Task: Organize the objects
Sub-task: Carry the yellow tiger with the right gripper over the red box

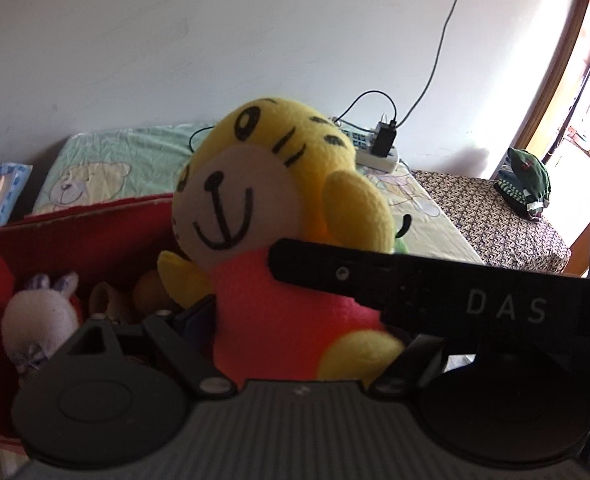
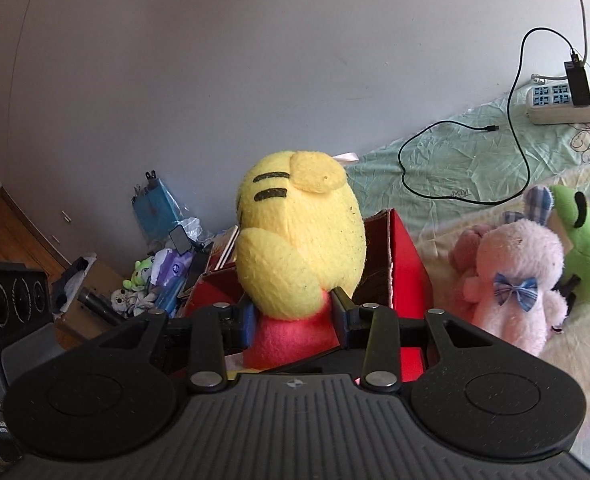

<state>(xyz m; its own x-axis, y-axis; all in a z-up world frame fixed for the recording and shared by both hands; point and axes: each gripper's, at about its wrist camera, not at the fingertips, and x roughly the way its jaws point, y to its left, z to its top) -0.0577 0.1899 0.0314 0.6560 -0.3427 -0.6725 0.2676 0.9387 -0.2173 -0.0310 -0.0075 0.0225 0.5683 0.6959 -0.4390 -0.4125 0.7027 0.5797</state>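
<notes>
The right gripper's fingers are clenched on the red body of the yellow plush tiger, just under its head. The left gripper also grasps that soft toy at its red torso, one finger pressing its side. The tiger hangs upright over the open red cardboard box, where a white plush rabbit lies. A pink plush rabbit and a green plush frog sit on the bed beside the box.

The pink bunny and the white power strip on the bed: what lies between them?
In the right wrist view, a loose black cable loops across the green sheet between the pink bunny and the power strip; nothing else.
</notes>
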